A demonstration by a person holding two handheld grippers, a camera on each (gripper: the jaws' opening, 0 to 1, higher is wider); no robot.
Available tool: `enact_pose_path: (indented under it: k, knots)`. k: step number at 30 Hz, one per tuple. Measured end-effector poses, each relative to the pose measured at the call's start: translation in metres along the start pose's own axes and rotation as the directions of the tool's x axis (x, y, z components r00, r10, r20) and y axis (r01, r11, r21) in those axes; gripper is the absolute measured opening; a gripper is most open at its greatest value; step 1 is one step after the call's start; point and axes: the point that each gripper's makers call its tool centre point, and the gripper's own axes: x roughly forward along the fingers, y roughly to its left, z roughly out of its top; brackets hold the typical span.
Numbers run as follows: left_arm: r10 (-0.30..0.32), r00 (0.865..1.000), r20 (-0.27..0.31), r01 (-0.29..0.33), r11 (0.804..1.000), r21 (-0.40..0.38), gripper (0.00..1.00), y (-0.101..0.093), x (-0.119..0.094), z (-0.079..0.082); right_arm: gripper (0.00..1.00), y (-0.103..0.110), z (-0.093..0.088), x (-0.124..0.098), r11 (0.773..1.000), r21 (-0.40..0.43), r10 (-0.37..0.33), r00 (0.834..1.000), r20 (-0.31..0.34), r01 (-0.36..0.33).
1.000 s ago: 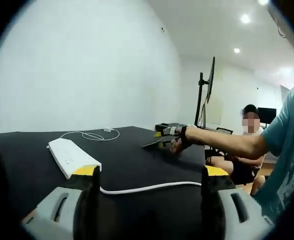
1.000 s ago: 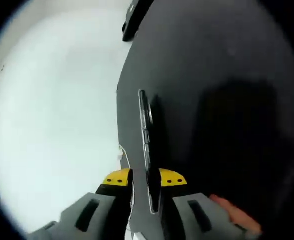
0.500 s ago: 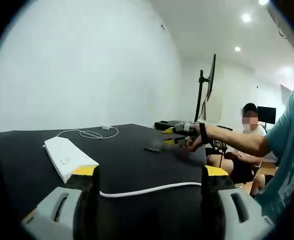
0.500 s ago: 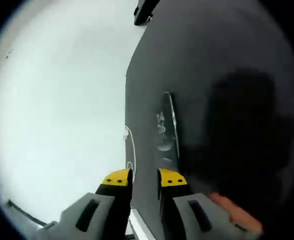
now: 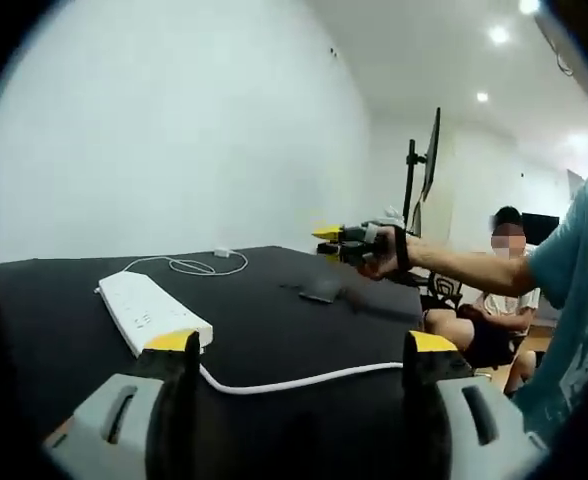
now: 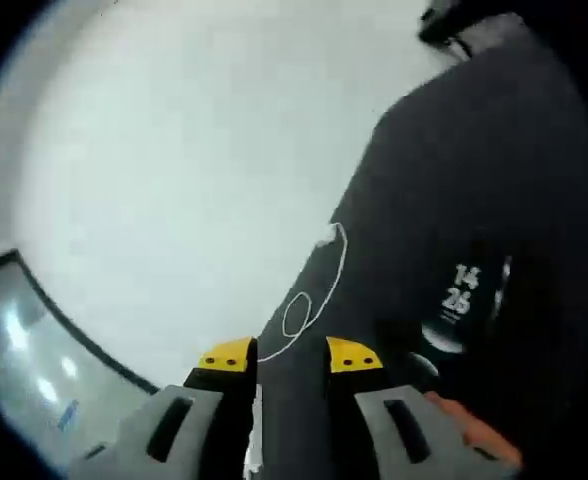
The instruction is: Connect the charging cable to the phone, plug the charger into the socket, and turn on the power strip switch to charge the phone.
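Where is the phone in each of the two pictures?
Left gripper view: the phone lies flat on the black table, right of middle, just below the right gripper held above it.
Right gripper view: the phone is at the right, its lit screen showing white digits.
Shared landmark: the looped white charging cable at the table edge by the white wall.

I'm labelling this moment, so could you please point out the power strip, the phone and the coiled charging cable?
power strip [image 5: 152,312]: left gripper view, on its white top face.
phone [image 6: 464,300]: right gripper view, on its lit screen.
charging cable [image 5: 189,266]: left gripper view, on the coiled loop.
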Motion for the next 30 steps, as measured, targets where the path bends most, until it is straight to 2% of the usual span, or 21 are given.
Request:
enact_pose_path:
  k: [1,3,5,6,7,8,9,10,12,14,15,16,17,19,20,23,25,26,27,28,30]
  knots:
    - [0.006,1.000,-0.002,-0.006,1.000,0.000,0.79,0.002,-0.001,-0.001,0.23,0.013,0.004,0.013,0.994,-0.095,0.055,0.998,-0.011,-0.056]
    - [0.021,1.000,-0.007,-0.021,1.000,-0.003,0.79,0.009,-0.004,-0.004,0.23,0.028,0.012,0.029,0.980,-0.170,0.104,0.995,-0.009,-0.104]
    - [0.035,0.999,-0.015,-0.035,0.999,-0.011,0.79,0.015,-0.008,-0.007,0.22,0.054,0.006,0.048,0.933,-0.283,0.199,0.974,-0.112,-0.224]
    - [0.040,0.999,-0.014,-0.040,0.999,-0.013,0.80,0.017,-0.010,-0.007,0.22,0.066,0.000,0.058,0.875,-0.384,0.239,0.953,-0.188,-0.296]
    - [0.044,0.999,-0.011,-0.044,0.999,-0.018,0.80,0.018,-0.012,-0.006,0.22,0.074,-0.003,0.064,0.864,-0.394,0.246,0.945,-0.214,-0.314]
    - [0.049,0.999,-0.004,-0.049,0.999,-0.023,0.81,0.020,-0.016,-0.005,0.22,0.083,-0.009,0.072,0.819,-0.442,0.261,0.923,-0.282,-0.366]
    - [0.051,0.999,0.000,-0.051,0.998,-0.025,0.81,0.022,-0.018,-0.004,0.22,0.088,-0.008,0.080,0.807,-0.461,0.257,0.922,-0.289,-0.370]
    - [0.059,0.998,0.002,-0.059,0.998,-0.027,0.81,0.024,-0.020,-0.003,0.22,0.096,-0.008,0.087,0.770,-0.502,0.270,0.914,-0.303,-0.394]
    - [0.074,0.997,-0.001,-0.074,0.997,-0.021,0.81,0.029,-0.024,-0.002,0.24,0.113,-0.022,0.101,0.663,-0.583,0.284,0.878,-0.384,-0.469]
    - [0.088,0.996,-0.005,-0.088,0.996,-0.018,0.81,0.034,-0.027,-0.001,0.26,0.115,-0.039,0.116,0.577,-0.638,0.232,0.851,-0.471,-0.510]
    - [0.094,0.996,-0.005,-0.094,0.995,-0.018,0.81,0.035,-0.027,-0.001,0.28,0.115,-0.052,0.127,0.499,-0.674,0.194,0.828,-0.526,-0.545]
    - [0.100,0.995,-0.006,-0.100,0.995,-0.018,0.81,0.037,-0.028,-0.002,0.29,0.116,-0.063,0.133,0.447,-0.688,0.176,0.811,-0.558,-0.571]
    - [0.101,0.995,-0.007,-0.102,0.995,-0.018,0.81,0.038,-0.028,-0.002,0.28,0.115,-0.079,0.141,0.404,-0.685,0.148,0.783,-0.604,-0.606]
    - [0.108,0.994,-0.015,-0.109,0.994,-0.010,0.81,0.040,-0.028,-0.004,0.28,0.108,-0.108,0.151,0.338,-0.697,0.101,0.761,-0.641,-0.633]
    - [0.110,0.994,-0.018,-0.110,0.994,-0.006,0.81,0.040,-0.028,-0.004,0.28,0.105,-0.115,0.159,0.300,-0.713,0.081,0.761,-0.643,-0.634]
    - [0.113,0.993,-0.021,-0.113,0.994,0.006,0.81,0.040,-0.029,-0.004,0.28,0.095,-0.135,0.193,0.271,-0.748,0.044,0.784,-0.619,-0.606]
    - [0.126,0.992,-0.028,-0.125,0.992,0.025,0.81,0.042,-0.031,-0.004,0.26,0.087,-0.143,0.206,0.295,-0.758,0.037,0.799,-0.600,-0.582]
    - [0.127,0.992,-0.027,-0.126,0.992,0.029,0.81,0.042,-0.032,-0.004,0.25,0.079,-0.142,0.224,0.304,-0.760,0.027,0.802,-0.596,-0.575]
    - [0.127,0.992,-0.025,-0.126,0.992,0.029,0.81,0.043,-0.033,-0.003,0.23,0.073,-0.143,0.230,0.299,-0.774,0.002,0.811,-0.585,-0.559]
    - [0.127,0.992,-0.023,-0.127,0.992,0.027,0.80,0.044,-0.034,-0.002,0.22,0.068,-0.152,0.234,0.293,-0.774,-0.008,0.809,-0.588,-0.561]
    - [0.128,0.992,-0.013,-0.128,0.991,0.027,0.80,0.045,-0.036,0.000,0.22,0.060,-0.160,0.241,0.327,-0.763,-0.017,0.804,-0.595,-0.558]
